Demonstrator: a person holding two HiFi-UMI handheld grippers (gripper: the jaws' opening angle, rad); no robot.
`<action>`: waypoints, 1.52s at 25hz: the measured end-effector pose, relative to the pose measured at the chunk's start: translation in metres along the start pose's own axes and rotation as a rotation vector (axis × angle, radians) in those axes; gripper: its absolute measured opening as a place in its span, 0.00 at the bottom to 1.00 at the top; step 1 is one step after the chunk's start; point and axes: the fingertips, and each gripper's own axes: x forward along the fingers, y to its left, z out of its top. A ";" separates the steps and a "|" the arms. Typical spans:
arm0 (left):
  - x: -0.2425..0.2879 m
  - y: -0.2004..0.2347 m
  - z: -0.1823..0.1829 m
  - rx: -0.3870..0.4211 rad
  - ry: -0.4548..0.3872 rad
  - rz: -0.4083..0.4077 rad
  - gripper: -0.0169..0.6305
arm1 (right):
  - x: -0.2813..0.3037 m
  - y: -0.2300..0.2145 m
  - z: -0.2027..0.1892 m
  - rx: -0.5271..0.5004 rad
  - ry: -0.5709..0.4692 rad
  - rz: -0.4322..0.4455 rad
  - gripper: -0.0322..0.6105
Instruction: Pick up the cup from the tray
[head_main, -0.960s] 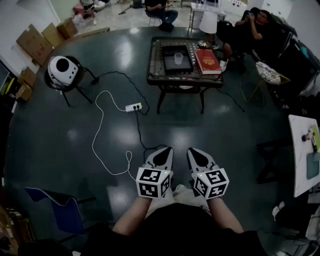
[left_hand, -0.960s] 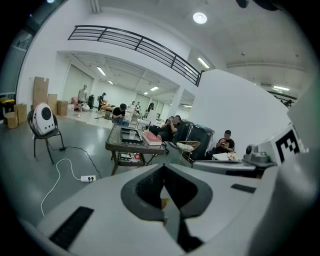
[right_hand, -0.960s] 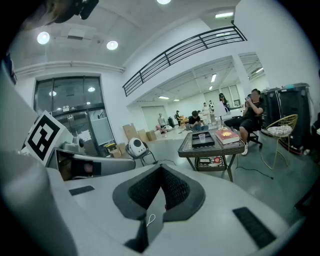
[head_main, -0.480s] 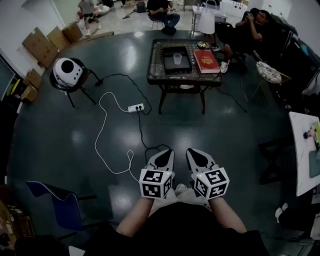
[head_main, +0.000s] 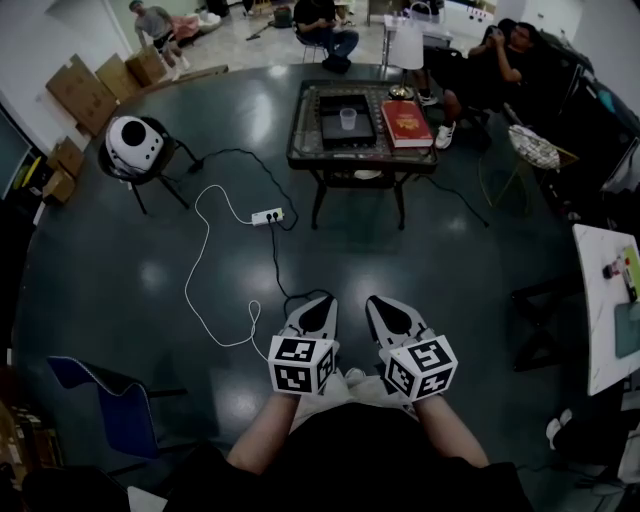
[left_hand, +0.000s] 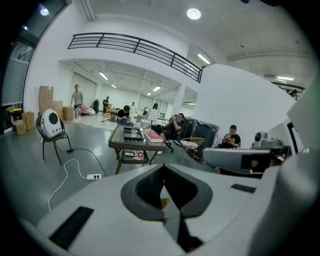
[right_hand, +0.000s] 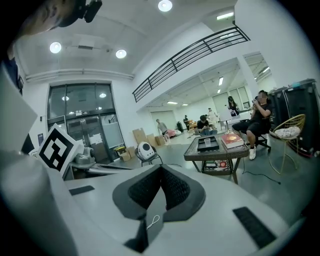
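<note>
A clear cup (head_main: 348, 118) stands on a dark tray (head_main: 345, 131) on a low glass-topped table (head_main: 300, 150), far ahead across the floor. A red book (head_main: 405, 123) lies to the right of the tray. Both grippers are held close to my body, side by side and far short of the table. My left gripper (head_main: 322, 303) is shut and empty, and my right gripper (head_main: 377, 301) is the same. The left gripper view shows its shut jaw tips (left_hand: 163, 168) below the distant cup (left_hand: 134, 131). In the right gripper view the cup (right_hand: 207, 141) is small above the shut tips (right_hand: 161, 168).
A white power strip (head_main: 266, 216) and its white cable (head_main: 196, 270) lie on the dark floor between me and the table. A round white device sits on a chair (head_main: 133, 143) at left. A blue chair (head_main: 105, 395) is near left, a white table (head_main: 605, 310) at right. People sit beyond the table.
The table, the power strip and the floor cable have drifted slightly left in the head view. Both grippers stay shut and side by side. A person at the back has walked left.
</note>
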 end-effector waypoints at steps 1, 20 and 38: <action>0.001 0.001 -0.001 -0.002 0.001 0.005 0.04 | -0.001 -0.001 0.000 -0.002 0.001 0.002 0.07; 0.025 0.052 0.016 -0.049 -0.003 0.096 0.04 | 0.042 -0.022 0.009 0.018 0.035 0.037 0.07; 0.139 0.113 0.097 -0.019 0.003 0.015 0.04 | 0.170 -0.082 0.069 -0.006 0.038 0.016 0.07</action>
